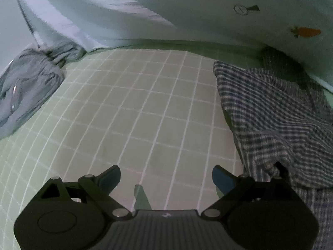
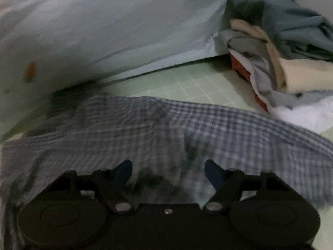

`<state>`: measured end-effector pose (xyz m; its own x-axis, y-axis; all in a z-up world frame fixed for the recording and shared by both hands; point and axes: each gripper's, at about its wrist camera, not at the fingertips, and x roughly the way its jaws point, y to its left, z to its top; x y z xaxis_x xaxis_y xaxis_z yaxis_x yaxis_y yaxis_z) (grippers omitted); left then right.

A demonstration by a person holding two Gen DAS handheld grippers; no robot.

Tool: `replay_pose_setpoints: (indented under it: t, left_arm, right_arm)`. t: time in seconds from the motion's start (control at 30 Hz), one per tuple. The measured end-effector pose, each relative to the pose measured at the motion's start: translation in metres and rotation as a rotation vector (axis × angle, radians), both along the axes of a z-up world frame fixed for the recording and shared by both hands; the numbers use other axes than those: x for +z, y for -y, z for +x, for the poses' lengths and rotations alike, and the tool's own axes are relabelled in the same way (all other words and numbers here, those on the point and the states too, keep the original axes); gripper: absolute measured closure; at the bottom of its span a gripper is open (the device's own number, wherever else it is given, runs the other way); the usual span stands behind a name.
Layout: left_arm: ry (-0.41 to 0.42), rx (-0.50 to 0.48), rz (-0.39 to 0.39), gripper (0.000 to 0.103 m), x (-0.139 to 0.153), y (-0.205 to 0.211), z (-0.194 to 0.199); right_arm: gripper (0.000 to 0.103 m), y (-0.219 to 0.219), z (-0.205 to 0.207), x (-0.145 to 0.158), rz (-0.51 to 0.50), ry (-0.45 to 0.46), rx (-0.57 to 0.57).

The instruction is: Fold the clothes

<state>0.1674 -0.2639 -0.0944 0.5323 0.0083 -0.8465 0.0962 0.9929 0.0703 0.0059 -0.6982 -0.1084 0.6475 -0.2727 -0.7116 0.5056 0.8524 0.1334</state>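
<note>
Just in front of the right gripper (image 2: 168, 170), the blue checked shirt (image 2: 166, 129) lies spread but rumpled over the green gridded mat (image 2: 187, 87). The fingers (image 2: 213, 174) stand spread apart over the cloth, with nothing pinched between them. No neat fold shows in it: its edges are wavy and a hump runs across its middle, so I judge this garment barely begun.

In the left wrist view, the left gripper (image 1: 166, 177) hovers over bare mat (image 1: 145, 104). Its fingers (image 1: 223, 180) are released and empty too, and the same checked shirt (image 1: 270, 108) sits bunched just to their right.

Farther off on the right, a stack of clothes (image 2: 291, 58) in grey, cream, white and red rests on the mat. It looks folded, though loosely, and probably counts as finished work. At the far left of the left view, a grey garment (image 1: 29, 87) lies crumpled at the mat's edge, apparently still waiting. Behind everything hangs a pale sheet (image 1: 208, 10) printed with small figures.

By my reckoning the job is partway through: some items stacked, the checked shirt and perhaps the grey one left.
</note>
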Motion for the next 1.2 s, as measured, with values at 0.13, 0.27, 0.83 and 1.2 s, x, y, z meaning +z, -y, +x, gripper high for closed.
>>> replay_pose_setpoints:
  t: [0.13,0.27,0.83,1.2]
  left_arm:
    - [-0.014,-0.025,0.043,0.008,-0.010,0.010,0.015]
    - [-0.017,-0.055,0.040,0.008,-0.013,0.017,0.027]
    - [0.045,-0.134,-0.166,0.008,0.006,0.050,0.070]
    - [-0.053,-0.141,-0.419,0.056,-0.015,0.098,0.145]
  right_arm:
    - [0.026,0.023,0.034,-0.013,0.023,-0.051,0.012]
    - [0.077,0.028,0.048,-0.017,0.098,-0.046,0.082]
    - [0.093,0.108,0.023,0.036,-0.042,0.114,-0.289]
    - [0.093,0.119,0.012,0.018,0.018,0.085,-0.309]
